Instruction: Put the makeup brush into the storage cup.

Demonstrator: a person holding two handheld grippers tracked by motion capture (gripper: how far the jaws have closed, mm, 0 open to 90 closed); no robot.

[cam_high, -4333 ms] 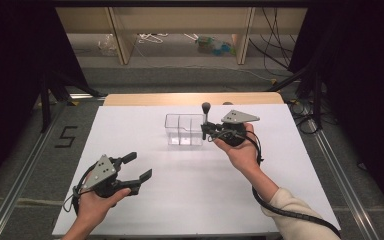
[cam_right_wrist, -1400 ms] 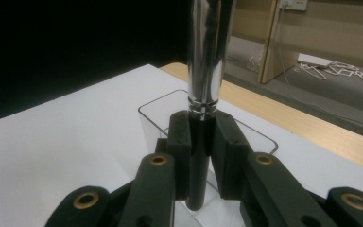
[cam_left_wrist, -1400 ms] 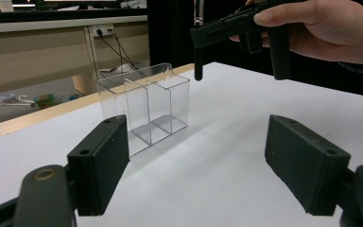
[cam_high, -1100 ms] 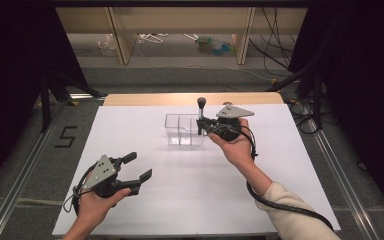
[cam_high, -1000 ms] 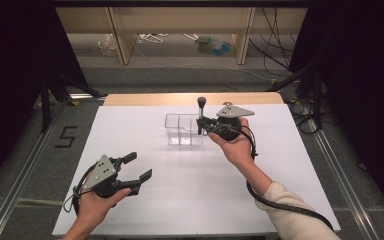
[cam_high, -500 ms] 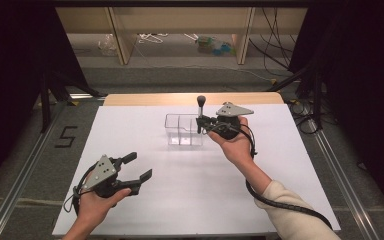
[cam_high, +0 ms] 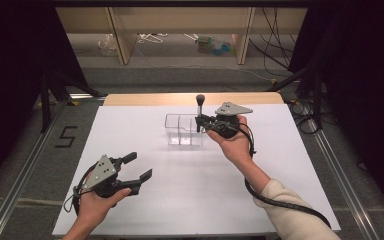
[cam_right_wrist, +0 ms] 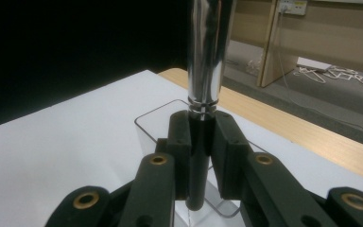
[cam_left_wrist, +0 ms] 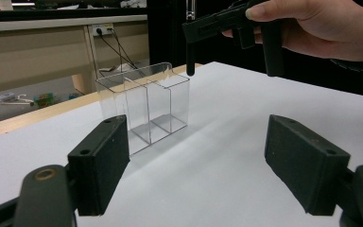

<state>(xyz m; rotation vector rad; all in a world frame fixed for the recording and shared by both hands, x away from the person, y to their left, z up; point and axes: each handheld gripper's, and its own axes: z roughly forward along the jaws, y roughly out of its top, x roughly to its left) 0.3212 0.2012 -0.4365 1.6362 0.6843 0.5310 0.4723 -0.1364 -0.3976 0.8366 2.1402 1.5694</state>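
Worktop [cam_high: 130, 130], white, flat, rectangular, with a strip of pale wood along its far edge. It carries one item near the middle. Risk: the smooth surface gives a light item nothing to bite on.

Clear plastic organiser box [cam_high: 184, 129], open-topped, split into compartments by thin dividers. It stands free on the worktop [cam_left_wrist: 246, 118], nothing bracing it. Risk: a tool tip catching a rim or divider would likely push or tip it.

Left hand-held gripper [cam_high: 135, 167], black with a grey three-cornered plate, held low at the near left, well apart from the box [cam_left_wrist: 144, 106]. Jaws stand wide apart with nothing between them. Risk: it is too far off to steady the box.

Right hand-held gripper [cam_high: 198, 121], black, held above the box's right end. Jaws are clamped together on the tool's dark lower shaft [cam_right_wrist: 198, 156].

Slim rod-like tool with chrome upper shaft and dark knob top [cam_high: 200, 105], held upright, its dark lower tip [cam_left_wrist: 190, 59] hanging just over the box's right compartment, not yet inside. Risks: the polished round shaft [cam_right_wrist: 207, 52] may slide or swing in so narrow a grip; released from this height it may bounce and lean out.
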